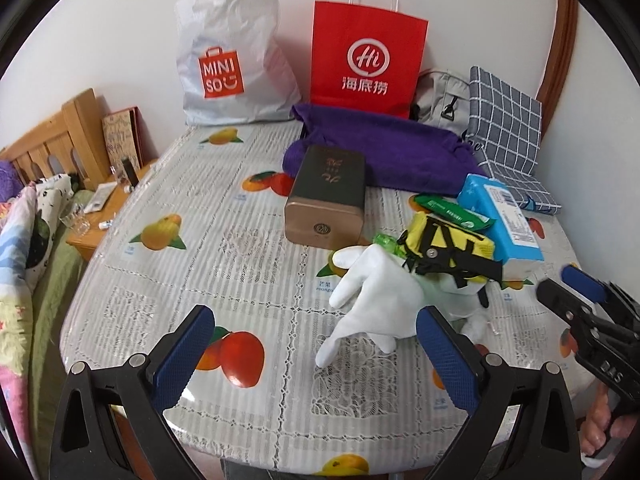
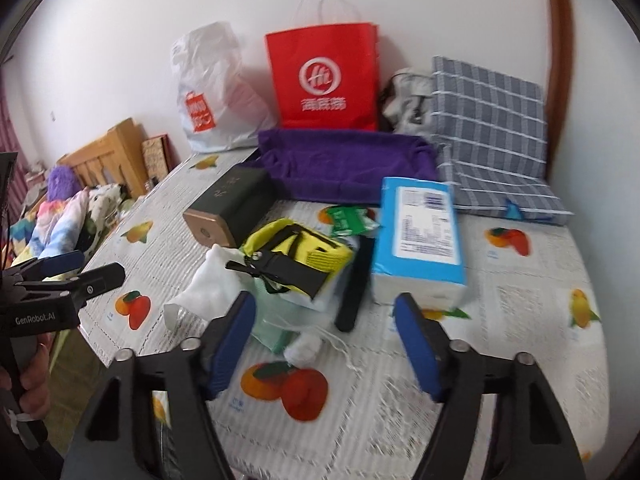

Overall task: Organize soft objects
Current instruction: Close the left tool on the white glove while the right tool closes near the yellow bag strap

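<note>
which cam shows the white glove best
The left wrist view: the white glove lies sharp and almost whole, fingers spread, just ahead of the left tongs. In the right wrist view it is blurred and partly hidden behind the yellow pouch.

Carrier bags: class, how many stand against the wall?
2. The white bag stands on the left, the red bag just right of it, behind the purple towel. More could be hidden.

A red paper bag (image 1: 366,54) and a white shopping bag (image 1: 232,56) lean on the wall at twelve o'clock. A dark tin box (image 1: 326,196) lies mid-tabletop (image 1: 168,272); a wooden headboard (image 1: 56,140) stands at nine.
</note>
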`<state>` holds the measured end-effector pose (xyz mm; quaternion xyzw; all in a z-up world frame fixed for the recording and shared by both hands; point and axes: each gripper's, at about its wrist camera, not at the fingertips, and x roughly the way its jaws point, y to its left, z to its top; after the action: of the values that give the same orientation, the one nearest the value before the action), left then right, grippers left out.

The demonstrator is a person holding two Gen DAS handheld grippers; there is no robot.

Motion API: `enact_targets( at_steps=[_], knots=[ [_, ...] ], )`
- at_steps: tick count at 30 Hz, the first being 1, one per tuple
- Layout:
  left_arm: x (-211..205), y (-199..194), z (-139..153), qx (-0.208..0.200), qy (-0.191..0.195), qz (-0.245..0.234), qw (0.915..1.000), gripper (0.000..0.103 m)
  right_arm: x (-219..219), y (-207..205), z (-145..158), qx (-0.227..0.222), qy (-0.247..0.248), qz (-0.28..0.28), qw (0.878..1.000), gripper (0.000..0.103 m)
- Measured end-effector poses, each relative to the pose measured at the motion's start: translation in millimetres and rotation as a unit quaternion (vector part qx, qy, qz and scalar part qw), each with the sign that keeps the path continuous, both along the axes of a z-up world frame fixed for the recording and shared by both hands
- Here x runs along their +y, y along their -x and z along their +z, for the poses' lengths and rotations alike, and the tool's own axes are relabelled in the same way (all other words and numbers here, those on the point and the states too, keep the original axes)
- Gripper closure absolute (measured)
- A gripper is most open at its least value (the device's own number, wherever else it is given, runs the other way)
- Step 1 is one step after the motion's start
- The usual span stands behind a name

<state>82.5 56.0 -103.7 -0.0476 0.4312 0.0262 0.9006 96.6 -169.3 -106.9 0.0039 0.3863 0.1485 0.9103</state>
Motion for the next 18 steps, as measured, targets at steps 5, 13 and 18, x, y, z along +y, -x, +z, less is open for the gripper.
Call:
enact_targets(
  at_steps=[5,13,18],
  knots=[
    [10.8,-13.0,-21.7,0.026,0.012,0.002,0.9996,0.002,29.3,-24.7,-14.6,-0.002,0.036,0.042,0.999,0.043],
    [17.7,-30.2,-47.8,0.048,0.036,-0.017,0.9981,0.002,51.9,-58.3,-40.9,0.024,0.092,0.078,0.992,0.056],
    [18.6,-41.2,-61.5,0.061,0.046,-0.024,0.9968,0.002,54.0,-62.6,-49.9,0.035,0.101,0.108,0.988,0.066]
  ],
)
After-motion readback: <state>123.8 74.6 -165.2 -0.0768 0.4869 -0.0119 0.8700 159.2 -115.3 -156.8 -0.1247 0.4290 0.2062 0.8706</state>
